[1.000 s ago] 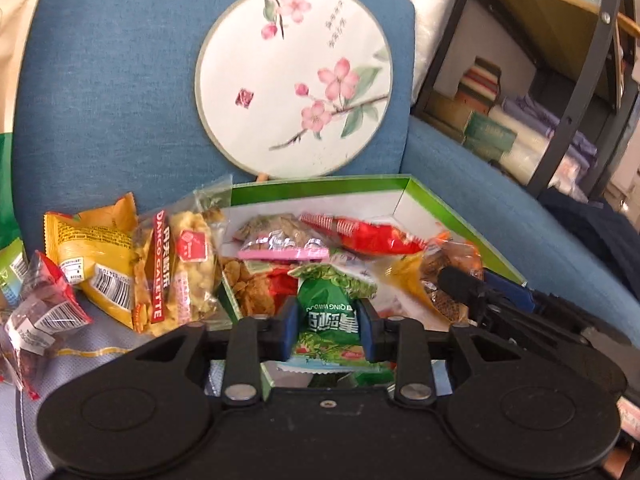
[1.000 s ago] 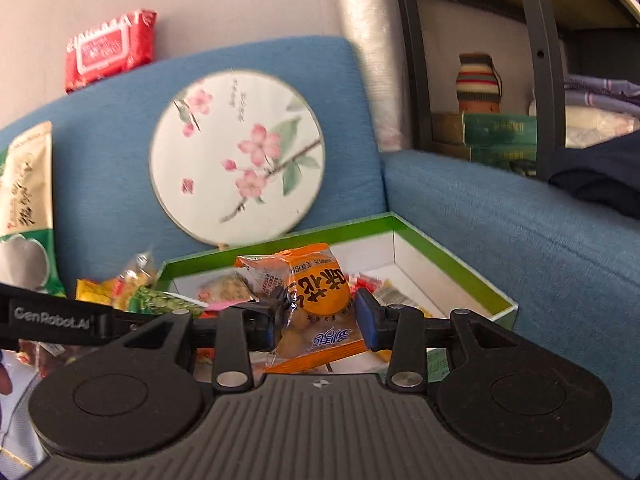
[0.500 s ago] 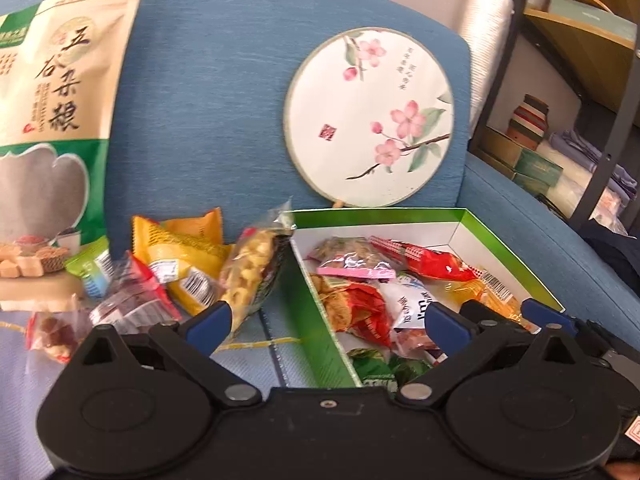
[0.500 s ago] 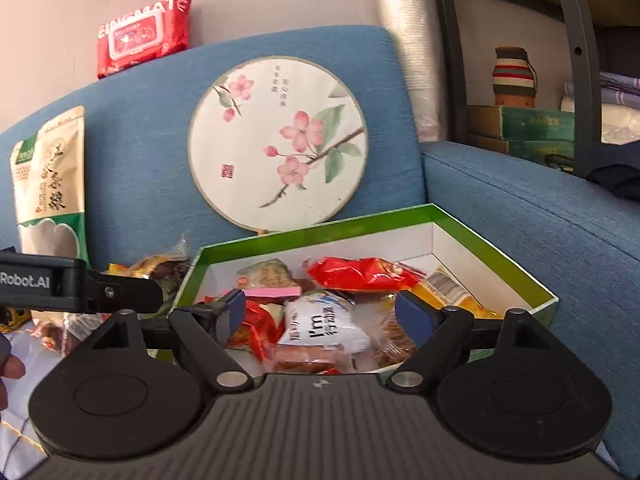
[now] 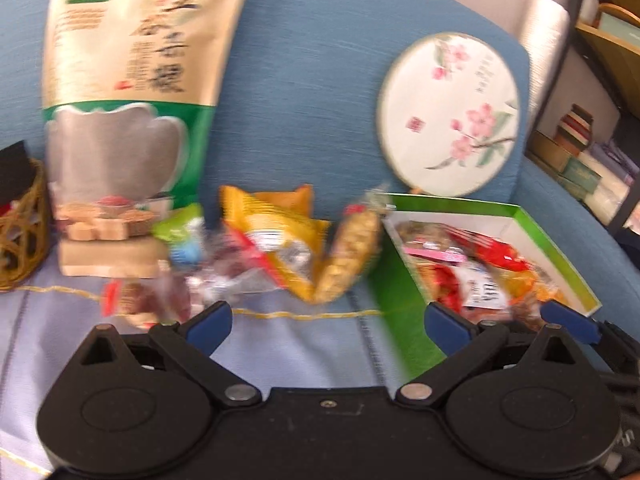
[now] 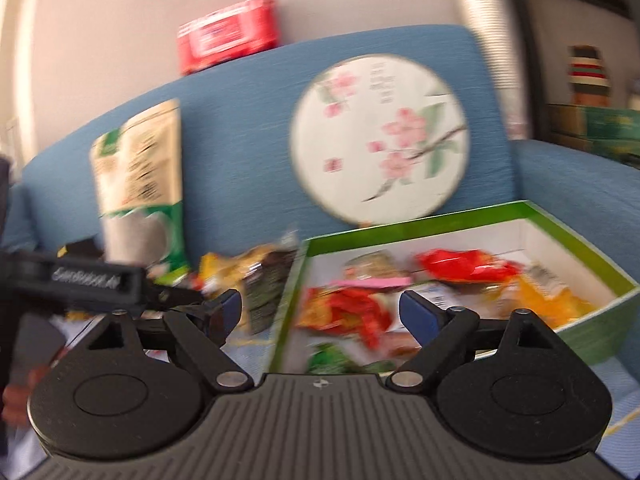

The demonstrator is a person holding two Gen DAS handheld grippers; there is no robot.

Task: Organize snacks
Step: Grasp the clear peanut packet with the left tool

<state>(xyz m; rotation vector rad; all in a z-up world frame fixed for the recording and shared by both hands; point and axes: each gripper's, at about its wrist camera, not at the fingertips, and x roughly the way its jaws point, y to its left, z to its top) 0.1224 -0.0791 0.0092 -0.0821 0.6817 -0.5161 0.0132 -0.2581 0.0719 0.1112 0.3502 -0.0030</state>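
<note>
Both the left gripper (image 5: pixel 328 318) and the right gripper (image 6: pixel 320 308) stand spread wide, nothing between their fingers. Beyond, snack packets (image 6: pixel 464 264) fill the green box (image 6: pixel 580 220) (loose packets (image 5: pixel 276 236) beside it), a round fan (image 5: pixel 448 114) behind.

Both views are bright with soft, even daylight and no hard shadows. Motion blur smears the snack packets (image 5: pixel 280 240) and the round fan (image 6: pixel 380 140) — print is unreadable. Fisheye bending curves the sofa (image 5: pixel 312 80) at the edges — only each camera's own black mount stays sharp.
</note>
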